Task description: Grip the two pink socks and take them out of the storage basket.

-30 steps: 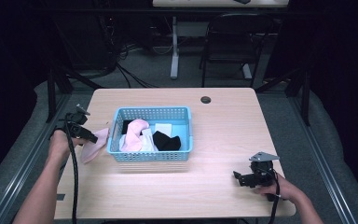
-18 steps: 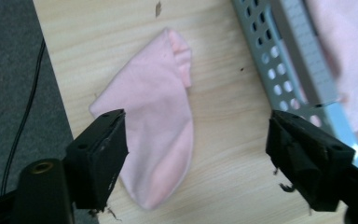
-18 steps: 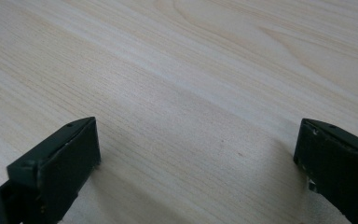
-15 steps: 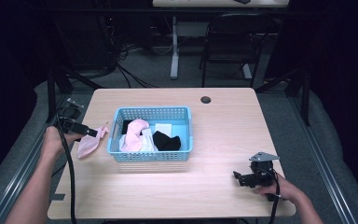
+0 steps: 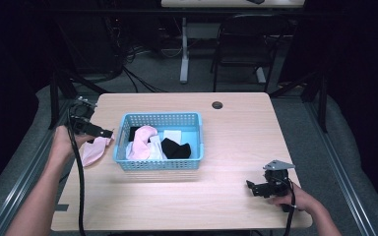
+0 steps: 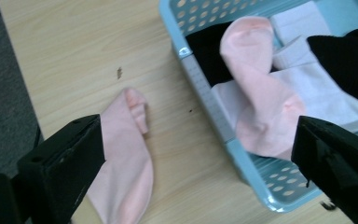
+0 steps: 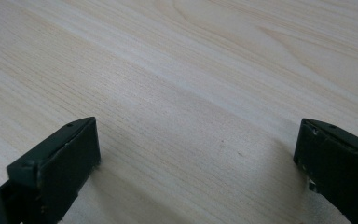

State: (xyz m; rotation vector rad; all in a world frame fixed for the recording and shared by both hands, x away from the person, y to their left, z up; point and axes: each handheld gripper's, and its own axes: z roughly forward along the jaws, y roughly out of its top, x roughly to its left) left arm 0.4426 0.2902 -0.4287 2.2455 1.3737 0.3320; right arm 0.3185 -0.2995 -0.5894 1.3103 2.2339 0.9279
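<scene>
One pink sock [image 5: 94,150] lies flat on the tabletop [image 5: 236,123], just beside the left wall of the blue basket [image 5: 160,164]; in the left gripper view its folded toe end [image 6: 135,107] points toward the basket. Left gripper [image 5: 101,133] hangs above it; its fingers [image 6: 60,163] have just been opening and now stand spread wide, nothing pinched between them, the sock released below. Second pink sock [image 5: 140,142] stays in the basket, draped over a white piece [image 5: 173,135] and next to a black one [image 5: 175,148]. Right gripper [image 5: 256,188] rests near the front right of the tabletop, well apart from the basket, fingers [image 7: 56,168] released over bare wood

Judged step: pulling socks out of the basket and laying them out, probably to pair them

Risks from here:
- reaching for the second pink sock could snag the white or black piece beneath, since it lies across them; a deep pinch would lift several at once
- the basket is light and unheld; a sideways pull may drag or tip it while the right gripper is far off
- the released sock is close to the tabletop's left edge; the trailing cable [image 5: 80,182] could sweep it off
</scene>
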